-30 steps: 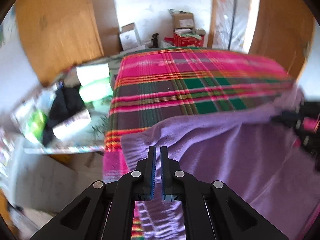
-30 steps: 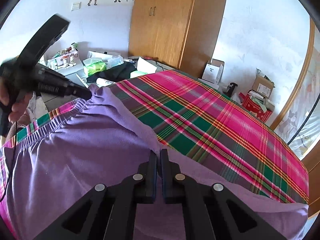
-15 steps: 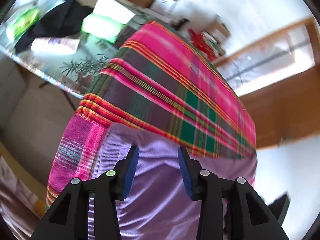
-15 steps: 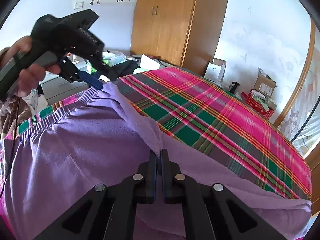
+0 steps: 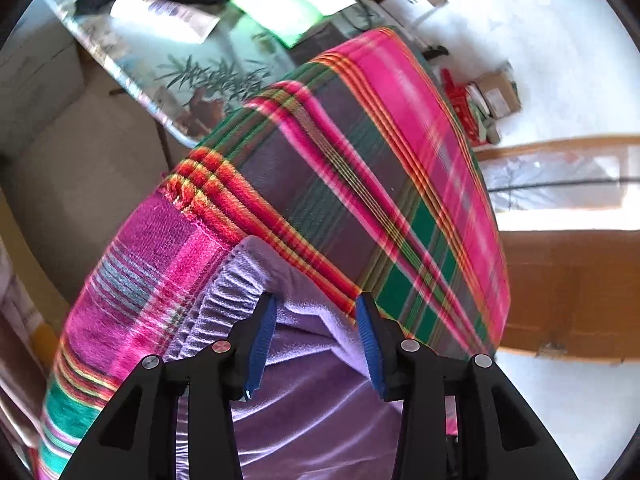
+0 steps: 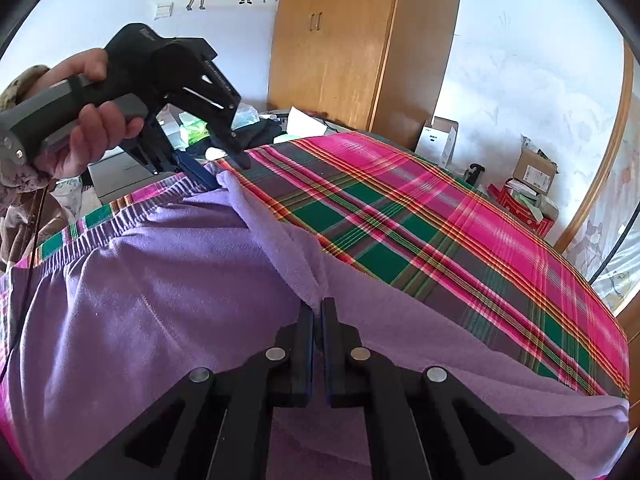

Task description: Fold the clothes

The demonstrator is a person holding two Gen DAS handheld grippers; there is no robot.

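Soft matt fleece garment (image 6: 160, 280) on woven plaid cloth (image 6: 400, 220).

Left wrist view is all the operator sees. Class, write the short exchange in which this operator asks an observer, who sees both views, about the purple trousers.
Operator: Is the other gripper holding anything?
Observer: Yes. The right gripper is shut on a raised fold of the purple trousers.
Operator: Does that fold reach my jaws?
Observer: Yes. It runs as one ridge up to the waistband corner, where the left gripper, its jaws just opened, straddles the cloth without pinching it.
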